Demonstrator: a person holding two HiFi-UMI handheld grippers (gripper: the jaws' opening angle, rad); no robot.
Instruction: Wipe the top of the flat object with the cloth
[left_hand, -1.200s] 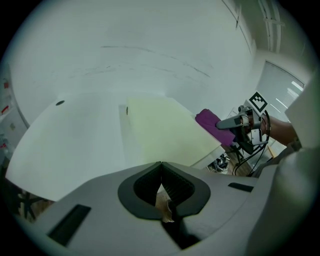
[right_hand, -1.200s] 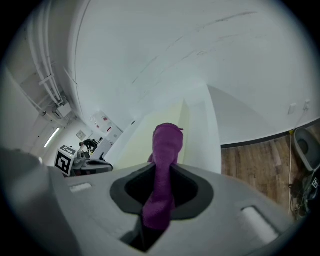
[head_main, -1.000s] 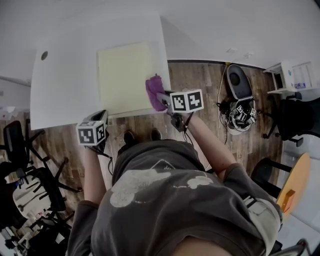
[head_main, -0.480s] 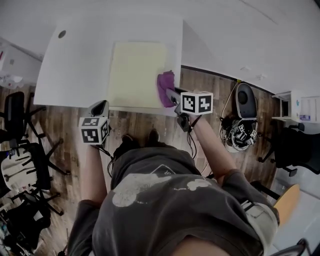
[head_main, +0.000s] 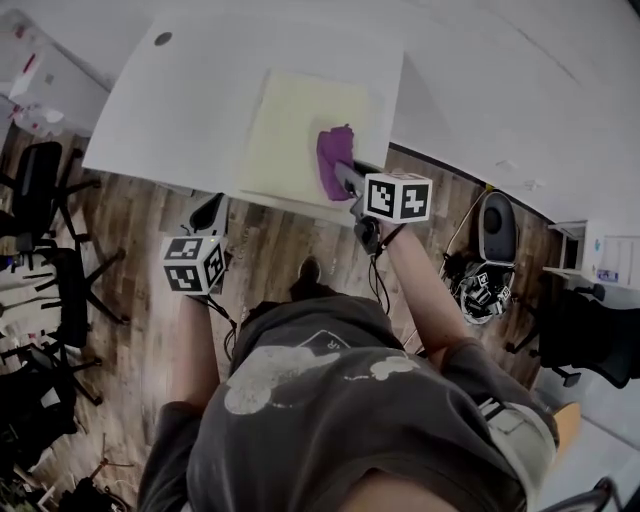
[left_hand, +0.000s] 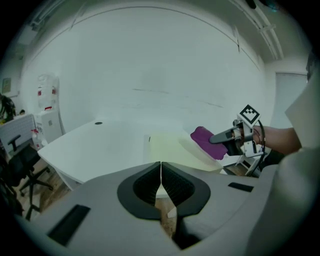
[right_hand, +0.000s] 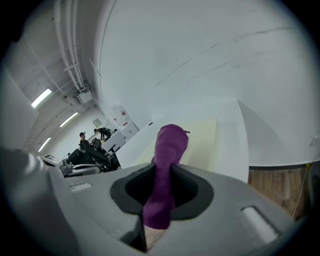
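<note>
Fingers (right_hand: 134, 192) of the right gripper (head_main: 342, 174) are clamped on the purple cloth (head_main: 333, 158). The right gripper view shows a bunched fold standing up between the two pads, with the rest trailing forward. From the head view, the free end of the cloth lies on the flat object (head_main: 300, 125), a pale yellow sheet flat on the white table (head_main: 170, 110). The cloth sits toward the sheet's right side, close to its near edge.

- Left gripper (head_main: 205, 215): fingers pressed together with nothing between them. It hangs off the table's near edge, over the wooden floor (head_main: 270, 250), well apart from the sheet. It plays no part at present.
- Flat object: square to the table and not held down by anything, with only the cloth touching it.

Progress, as a judgement: the cloth is picked up and in contact with the top, so wiping looks under way rather than about to start. The cloth covers only a small patch at the right near corner area. The far half and the left side of the sheet lie bare. No dirt, streak or damp trail shows on the surface, so I cannot tell which parts are already wiped. Most of the top appears left to cover, by strokes toward the far and left edges.
</note>
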